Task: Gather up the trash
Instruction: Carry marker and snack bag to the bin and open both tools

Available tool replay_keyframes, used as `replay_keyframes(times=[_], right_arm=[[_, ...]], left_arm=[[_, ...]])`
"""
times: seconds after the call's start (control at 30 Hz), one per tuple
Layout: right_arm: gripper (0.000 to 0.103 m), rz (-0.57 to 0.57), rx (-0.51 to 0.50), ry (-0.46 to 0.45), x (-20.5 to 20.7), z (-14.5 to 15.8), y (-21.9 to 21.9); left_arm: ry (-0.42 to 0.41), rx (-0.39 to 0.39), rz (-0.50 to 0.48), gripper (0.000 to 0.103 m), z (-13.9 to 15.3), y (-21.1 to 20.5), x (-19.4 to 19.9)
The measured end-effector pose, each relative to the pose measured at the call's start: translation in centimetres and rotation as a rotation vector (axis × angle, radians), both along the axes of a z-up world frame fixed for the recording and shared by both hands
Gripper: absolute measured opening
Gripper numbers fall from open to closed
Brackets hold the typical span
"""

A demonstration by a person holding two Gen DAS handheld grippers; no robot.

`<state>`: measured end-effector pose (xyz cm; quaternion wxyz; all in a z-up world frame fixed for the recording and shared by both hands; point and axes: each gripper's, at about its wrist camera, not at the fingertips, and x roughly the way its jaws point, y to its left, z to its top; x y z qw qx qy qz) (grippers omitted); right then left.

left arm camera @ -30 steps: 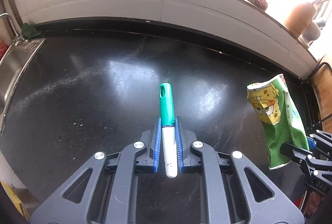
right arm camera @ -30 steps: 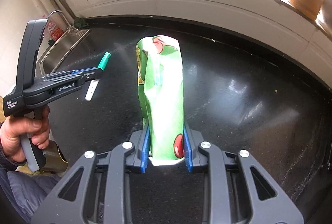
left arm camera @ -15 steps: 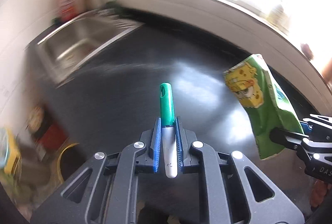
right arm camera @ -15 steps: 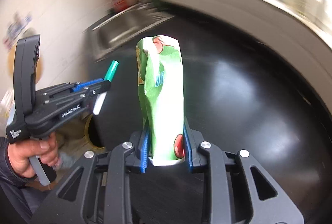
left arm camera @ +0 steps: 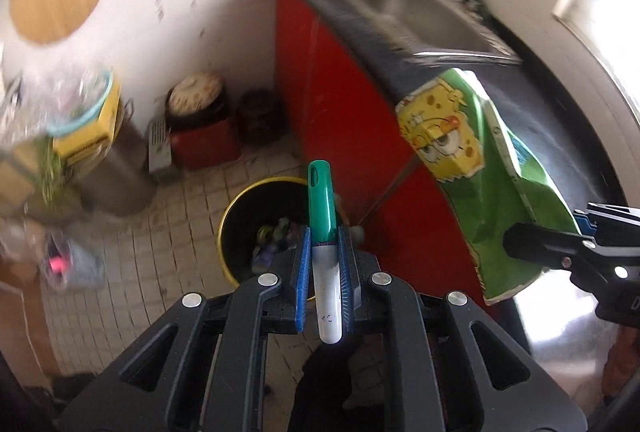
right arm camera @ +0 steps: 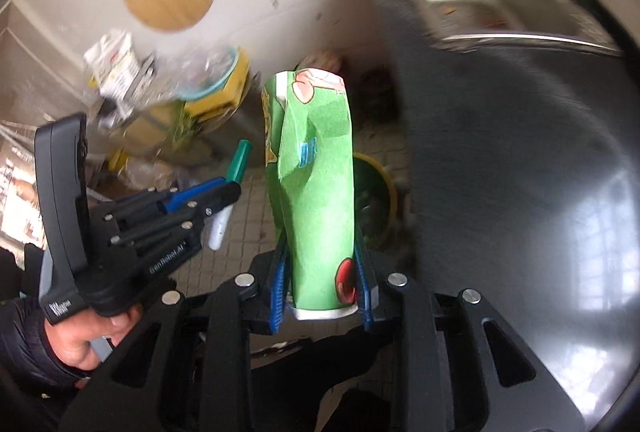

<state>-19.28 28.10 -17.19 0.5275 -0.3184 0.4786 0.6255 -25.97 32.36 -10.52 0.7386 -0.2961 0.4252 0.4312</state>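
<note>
My left gripper is shut on a white marker with a green cap, held in the air above a black bin with a yellow rim on the tiled floor. The bin holds some trash. My right gripper is shut on a green SpongeBob snack bag, upright, near the counter's left edge. In the left wrist view the bag hangs at the right. In the right wrist view the left gripper with the marker is at the left, and the bin shows behind the bag.
A black counter with a steel sink stands at the right over a red cabinet front. On the floor by the wall are a metal canister, a red pot and cluttered boxes.
Both grippers have swung left from over the counter to the floor side. The bin has come into view below the marker. Both keep hold of their items.
</note>
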Motion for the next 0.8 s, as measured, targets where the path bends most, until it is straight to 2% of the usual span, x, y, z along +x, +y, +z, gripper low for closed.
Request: replay_keyframes(times=[0.13,0.4,0.63,0.7,0.73,0.77,0.8], right_arm=[[0.029,0.017,-0.097,-0.005,-1.6,-4.5,4.7],[0.03,0.048,-0.231,-0.085,-2.5,-12.2,10.7],[0.033,0.05,-0.278,-0.096,-1.9,-15.2,13.3],[0.05,0.041,-0.285,-0.101,-1.7,-15.5,13.7],[0.067,0.038,-0.28,-0.101,-1.7,-15.4,13.7],[0.071,0.038,-0.274,-0.103,-1.5,-15.4,13.7],[0.071,0.041,-0.27,-0.102,-1.5,-15.2,13.7]], left_arm=[[-0.02,-0.05,0.051,0.013,-3.7,2.8,-2.1],[-0.028,-0.116,0.074,0.013,-10.3,7.1,-2.5],[-0.013,-0.145,0.062,0.013,-13.5,8.7,-2.2],[-0.011,-0.15,0.058,0.014,-14.0,8.9,-2.0],[-0.007,-0.151,0.064,0.018,-14.1,9.0,-2.0],[-0.002,-0.156,0.072,0.023,-14.3,9.1,-2.1],[-0.003,-0.161,0.082,0.039,-14.5,9.2,-2.2]])
